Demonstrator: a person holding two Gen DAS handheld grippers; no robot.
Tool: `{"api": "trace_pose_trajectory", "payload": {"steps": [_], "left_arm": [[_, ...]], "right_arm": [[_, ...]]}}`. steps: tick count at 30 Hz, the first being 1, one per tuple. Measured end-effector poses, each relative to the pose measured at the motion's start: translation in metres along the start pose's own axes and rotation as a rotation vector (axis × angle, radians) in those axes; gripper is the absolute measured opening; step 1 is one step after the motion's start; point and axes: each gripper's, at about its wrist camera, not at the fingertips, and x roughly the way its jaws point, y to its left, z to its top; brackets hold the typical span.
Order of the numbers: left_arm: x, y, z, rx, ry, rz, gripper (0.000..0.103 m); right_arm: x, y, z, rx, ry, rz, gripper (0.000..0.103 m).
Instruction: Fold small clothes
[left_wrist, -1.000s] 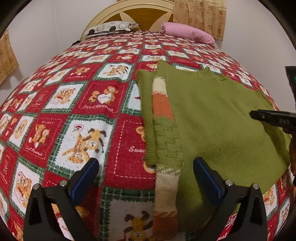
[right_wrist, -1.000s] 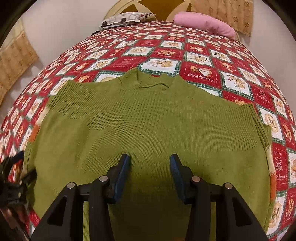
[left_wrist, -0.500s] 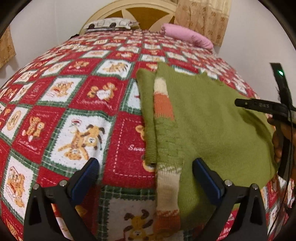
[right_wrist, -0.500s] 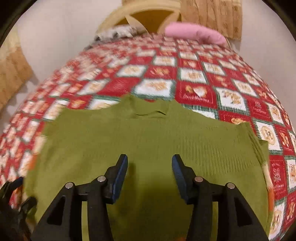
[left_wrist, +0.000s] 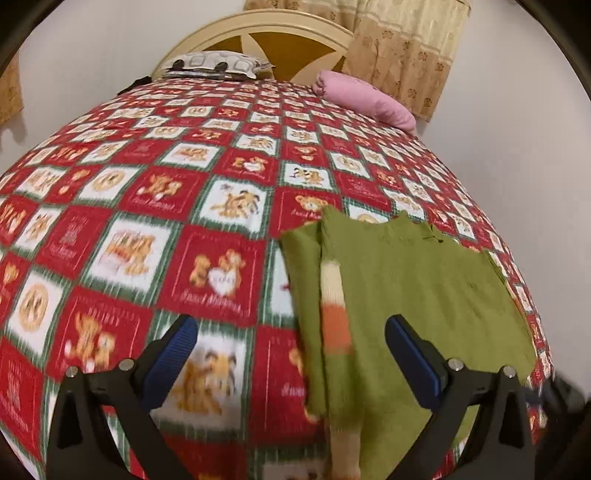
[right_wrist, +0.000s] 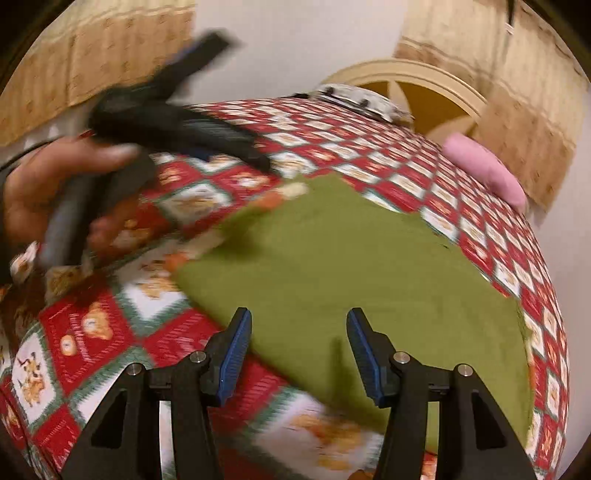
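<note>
Green sweater (left_wrist: 417, 295) flat (sleeve folded in)

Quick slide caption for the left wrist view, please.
Open left gripper above the green knitted sweater, striped sleeve folded in, on the red teddy-bear patchwork bedspread.

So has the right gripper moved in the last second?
Yes. The right gripper swung from mid-sweater to its lower-left edge, jaws just opening, empty.

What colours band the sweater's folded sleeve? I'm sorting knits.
Cream and orange on green sleeve; left wrist view.
</note>
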Motion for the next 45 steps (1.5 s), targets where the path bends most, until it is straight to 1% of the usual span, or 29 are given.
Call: {"api": "trace_pose_trajectory", "payload": {"steps": [2,7,8,9,12,15,19,20,22,23,24,25,26,27,30,34,40,42,44,45], "left_arm": [[0.012,0.000,0.006,0.005,0.013,0.012,0.103],[0.046,0.006,0.012,-0.058,0.069,-0.043,0.097],[0.052,0.007,0.012,-0.072,0.076,-0.055,0.092],[0.058,0.008,0.012,-0.082,0.084,-0.068,0.083],[0.068,0.007,0.015,-0.089,0.102,-0.106,0.071],[0.071,0.003,0.020,-0.072,0.090,-0.119,0.070],[0.079,0.003,0.030,-0.066,0.092,-0.135,0.070],[0.082,0.003,0.031,-0.062,0.097,-0.136,0.070],[0.085,0.003,0.033,-0.056,0.098,-0.135,0.070],[0.087,0.002,0.034,-0.048,0.097,-0.138,0.069],[0.088,0.001,0.035,-0.039,0.098,-0.136,0.061],[0.090,-0.001,0.036,-0.024,0.104,-0.150,0.048],[0.091,-0.003,0.036,-0.018,0.118,-0.176,0.024],[0.090,-0.005,0.037,-0.015,0.117,-0.188,0.018],[0.083,-0.010,0.041,-0.003,0.120,-0.177,0.015],[0.078,-0.004,0.050,-0.088,0.135,-0.226,0.015],[0.074,-0.008,0.059,-0.207,0.156,-0.291,0.015],[0.073,-0.014,0.061,-0.216,0.155,-0.303,0.015],[0.071,-0.024,0.064,-0.211,0.152,-0.304,0.015],[0.071,-0.028,0.065,-0.210,0.151,-0.307,0.015]], "right_arm": [[0.005,0.013,0.003,-0.015,0.005,0.026,0.055],[0.023,0.046,0.011,-0.082,0.022,0.032,0.055],[0.027,0.051,0.012,-0.093,0.030,0.036,0.055],[0.029,0.054,0.012,-0.105,0.034,0.034,0.055],[0.035,0.067,0.014,-0.150,0.024,0.007,0.055],[0.040,0.070,0.015,-0.159,0.021,-0.014,0.055],[0.047,0.064,0.014,-0.137,0.030,0.003,0.054],[0.047,0.064,0.014,-0.136,0.028,0.006,0.053],[0.048,0.062,0.015,-0.140,0.028,0.016,0.044],[0.048,0.063,0.015,-0.143,0.030,0.026,0.033],[0.048,0.064,0.016,-0.147,0.028,0.038,0.019],[0.047,0.066,0.017,-0.148,0.023,0.045,0.015],[0.044,0.066,0.017,-0.147,0.015,0.048,0.013],[0.041,0.066,0.016,-0.141,0.006,0.055,0.011],[0.031,0.061,0.015,-0.114,-0.017,0.065,0.010],[0.014,0.040,0.013,-0.031,-0.056,0.073,0.008],[-0.004,0.002,0.004,0.099,-0.082,0.089,0.007],[-0.006,-0.010,0.001,0.134,-0.087,0.099,0.006],[-0.010,-0.014,-0.005,0.154,-0.092,0.100,0.005],[-0.010,-0.018,-0.005,0.163,-0.095,0.101,0.003]]}}
